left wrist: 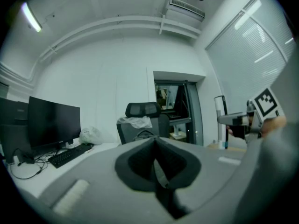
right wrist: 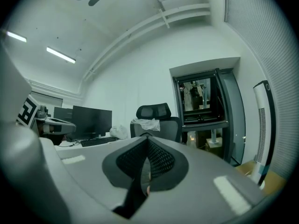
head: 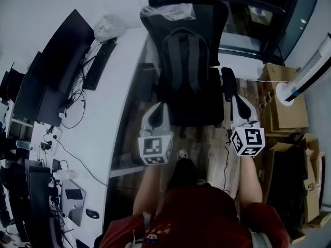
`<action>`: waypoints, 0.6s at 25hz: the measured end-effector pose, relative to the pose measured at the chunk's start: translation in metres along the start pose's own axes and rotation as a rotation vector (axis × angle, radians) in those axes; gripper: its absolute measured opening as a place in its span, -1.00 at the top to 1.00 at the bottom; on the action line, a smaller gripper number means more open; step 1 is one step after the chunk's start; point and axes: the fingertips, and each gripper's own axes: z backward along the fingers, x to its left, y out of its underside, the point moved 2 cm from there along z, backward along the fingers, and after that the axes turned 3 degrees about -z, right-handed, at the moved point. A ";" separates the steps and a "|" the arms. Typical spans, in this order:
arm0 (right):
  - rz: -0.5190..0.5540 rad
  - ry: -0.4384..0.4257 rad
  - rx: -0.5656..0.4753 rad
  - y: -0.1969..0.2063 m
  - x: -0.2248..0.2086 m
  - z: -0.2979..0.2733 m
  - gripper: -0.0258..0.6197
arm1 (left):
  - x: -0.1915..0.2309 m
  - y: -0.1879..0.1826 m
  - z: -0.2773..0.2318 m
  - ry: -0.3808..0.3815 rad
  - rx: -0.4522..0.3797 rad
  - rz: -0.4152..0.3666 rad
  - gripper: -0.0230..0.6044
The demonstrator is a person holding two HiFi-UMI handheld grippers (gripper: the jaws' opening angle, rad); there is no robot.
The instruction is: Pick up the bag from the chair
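Office floor (head: pixel 207 154), centre: I level the closed, empty left hand-held gripper (head: pixel 159 107) and right hand-held gripper (head: pixel 239 101) toward the bag (head: pixel 185 61) upright on the chair (head: pixel 199 115).

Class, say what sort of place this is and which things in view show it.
Probably an office: a desk with a monitor and keyboard, an office chair holding a bag, and cardboard boxes nearby.

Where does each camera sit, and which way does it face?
Head view: on the head, steeply down onto dark fabric backpack on black mesh office chair; left tongs, right tongs, forearms show.
Left gripper view: on left tongs, level toward the chair; shut tips show.
Right gripper view: same, from right tongs.
All share the chair.
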 end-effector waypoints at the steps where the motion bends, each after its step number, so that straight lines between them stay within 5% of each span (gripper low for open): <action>1: 0.002 0.005 0.003 -0.001 0.001 -0.013 0.92 | 0.008 -0.001 -0.011 0.007 -0.003 0.000 0.93; 15: 0.069 0.036 0.029 -0.017 0.038 -0.175 0.92 | 0.138 -0.002 -0.127 0.041 -0.030 0.039 0.93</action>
